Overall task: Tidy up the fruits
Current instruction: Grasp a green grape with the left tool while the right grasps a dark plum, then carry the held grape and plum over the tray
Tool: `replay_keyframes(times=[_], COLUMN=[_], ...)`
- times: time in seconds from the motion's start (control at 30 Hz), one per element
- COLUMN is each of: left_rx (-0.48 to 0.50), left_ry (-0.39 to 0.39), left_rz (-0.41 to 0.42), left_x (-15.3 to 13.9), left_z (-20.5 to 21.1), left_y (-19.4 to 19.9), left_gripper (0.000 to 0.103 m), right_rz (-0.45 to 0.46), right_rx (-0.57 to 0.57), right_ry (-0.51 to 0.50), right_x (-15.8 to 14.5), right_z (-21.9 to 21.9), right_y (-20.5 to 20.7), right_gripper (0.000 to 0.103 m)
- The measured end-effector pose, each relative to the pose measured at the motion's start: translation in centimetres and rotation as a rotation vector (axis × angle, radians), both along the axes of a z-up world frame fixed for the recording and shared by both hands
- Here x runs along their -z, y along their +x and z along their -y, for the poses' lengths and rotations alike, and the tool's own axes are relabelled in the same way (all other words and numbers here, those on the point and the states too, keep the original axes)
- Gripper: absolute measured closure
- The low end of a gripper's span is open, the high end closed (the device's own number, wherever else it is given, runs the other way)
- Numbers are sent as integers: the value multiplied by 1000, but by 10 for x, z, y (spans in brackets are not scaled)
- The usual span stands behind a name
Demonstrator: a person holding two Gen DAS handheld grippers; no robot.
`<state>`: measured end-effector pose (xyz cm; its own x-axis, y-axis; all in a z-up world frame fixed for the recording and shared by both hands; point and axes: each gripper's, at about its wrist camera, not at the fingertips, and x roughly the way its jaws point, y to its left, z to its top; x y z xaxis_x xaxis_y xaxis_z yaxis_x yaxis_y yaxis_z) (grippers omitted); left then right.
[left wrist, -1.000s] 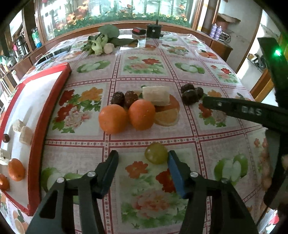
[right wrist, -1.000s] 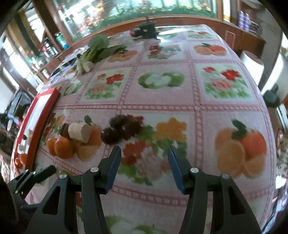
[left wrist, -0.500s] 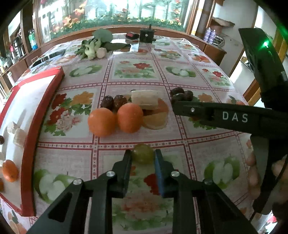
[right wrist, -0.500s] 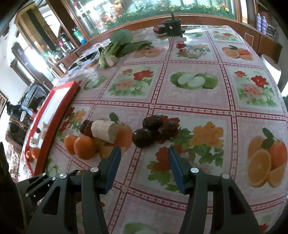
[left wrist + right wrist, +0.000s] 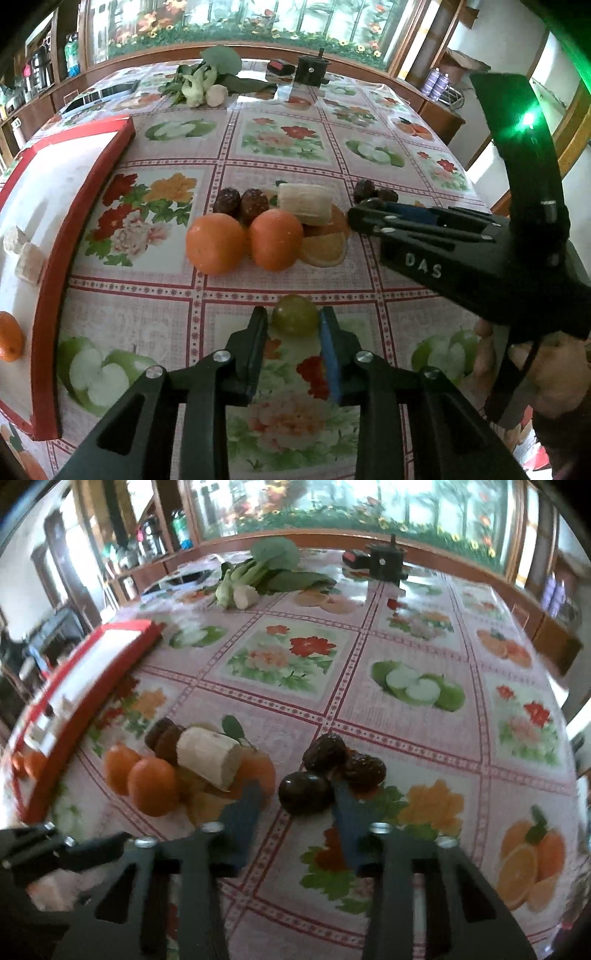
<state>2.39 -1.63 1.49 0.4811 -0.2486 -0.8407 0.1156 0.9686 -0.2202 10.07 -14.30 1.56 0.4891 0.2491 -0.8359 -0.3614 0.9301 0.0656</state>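
Your left claw (image 5: 294, 325) has just closed on the green grape (image 5: 295, 315), low over the surface (image 5: 369, 177); the red tray (image 5: 51, 280) lies at nine o'clock. Your right claw (image 5: 295, 799) (just closing too) pinches the dark plum (image 5: 304, 793), so both carry leftward.

A home dining room. A table (image 5: 369, 122) under a plastic cloth printed with flowers and fruit fills the view. Greens (image 5: 207, 81) lie near its far edge and a red tray (image 5: 51, 266) sits at its left edge. Wooden shelves (image 5: 33, 74) with bottles stand beyond the left edge, and a mural (image 5: 236, 18) of flowers runs behind the far edge.
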Motion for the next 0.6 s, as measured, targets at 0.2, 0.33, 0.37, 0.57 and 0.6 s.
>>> replay_keyframes(times=[0.2,0.33,0.37,0.57,0.6], left_rx=[-4,16,12,4,5], left_ry=[3,6,8,-15,-21], left_rz=[13,19,20,2,-4], left_x=[0,1,0,0,0], left_z=[2,5,5,3,2], left_y=[1,3,2,-1,-2], left_gripper=[63,75,75,76,76], right_rz=[-13,-23,-23,-28,-30], right_rx=[44,71,77,108,111], right_ry=[48,74,75,86,90], right_x=[-1,-2,-2,-4,-4], right_z=[19,30,32,44,45], right_y=[-5,-12,-14,-24,-26], right_gripper=[77,77,77,77,77])
